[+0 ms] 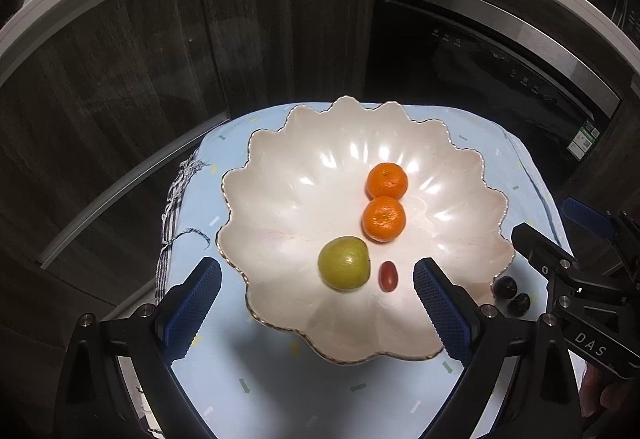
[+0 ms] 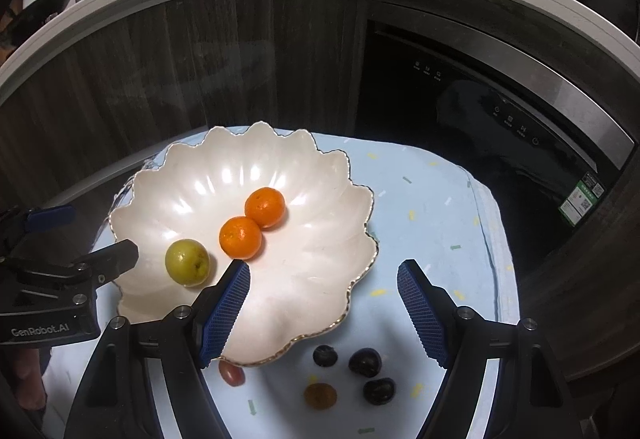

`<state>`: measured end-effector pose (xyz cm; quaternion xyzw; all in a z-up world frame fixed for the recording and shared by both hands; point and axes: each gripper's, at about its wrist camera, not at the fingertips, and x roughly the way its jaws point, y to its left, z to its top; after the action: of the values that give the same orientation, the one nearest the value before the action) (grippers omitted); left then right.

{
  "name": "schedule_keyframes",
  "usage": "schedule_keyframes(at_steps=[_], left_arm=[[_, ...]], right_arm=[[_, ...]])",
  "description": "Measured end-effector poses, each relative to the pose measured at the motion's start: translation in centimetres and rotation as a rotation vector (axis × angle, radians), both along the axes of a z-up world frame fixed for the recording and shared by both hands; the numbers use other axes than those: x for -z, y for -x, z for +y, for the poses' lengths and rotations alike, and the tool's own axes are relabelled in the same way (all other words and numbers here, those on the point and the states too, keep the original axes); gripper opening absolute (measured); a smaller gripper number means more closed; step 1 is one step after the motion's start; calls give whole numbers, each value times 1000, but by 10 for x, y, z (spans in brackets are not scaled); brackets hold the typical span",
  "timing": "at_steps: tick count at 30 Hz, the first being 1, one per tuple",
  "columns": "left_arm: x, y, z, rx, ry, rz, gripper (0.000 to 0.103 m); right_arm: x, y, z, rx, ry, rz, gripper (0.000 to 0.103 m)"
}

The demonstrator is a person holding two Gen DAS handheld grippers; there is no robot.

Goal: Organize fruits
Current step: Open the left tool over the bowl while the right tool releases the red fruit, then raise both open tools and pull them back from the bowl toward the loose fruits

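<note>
Glossy bowl on soft cloth, dark wood grain behind.

The scalloped bowl (image 1: 280, 167) looked like glazed ceramic, pearly and shiny, with a thin gold-coloured rim. The pale blue tablecloth (image 2: 432, 207) under it was matt woven fabric, frayed at one edge. The two tangerines (image 1: 385, 199) had dimpled, slightly glossy peel; the green fruit (image 1: 343, 263) and the small red tomato (image 1: 388, 276) were smooth and shiny. The left gripper (image 1: 316, 315) had matt black plastic arms, metal screws and blue pads with a fine ribbed texture. The cabinet doors (image 1: 120, 79) showed dark matt wood grain; the appliance front (image 2: 460, 111) was glossy black.
</note>
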<state>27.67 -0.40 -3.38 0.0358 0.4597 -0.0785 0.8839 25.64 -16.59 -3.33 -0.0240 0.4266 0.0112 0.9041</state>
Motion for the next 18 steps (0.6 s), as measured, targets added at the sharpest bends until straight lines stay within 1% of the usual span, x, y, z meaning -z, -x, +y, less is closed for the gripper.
schedule_keyframes(at_steps=[6, 18], left_arm=[[-3, 7, -9, 20, 2, -6, 98], [-6, 29, -27, 45, 19, -14, 98]], right_arm=[[-8, 11, -5, 1, 8, -31, 77], [-19, 32, -22, 19, 13, -64, 77]])
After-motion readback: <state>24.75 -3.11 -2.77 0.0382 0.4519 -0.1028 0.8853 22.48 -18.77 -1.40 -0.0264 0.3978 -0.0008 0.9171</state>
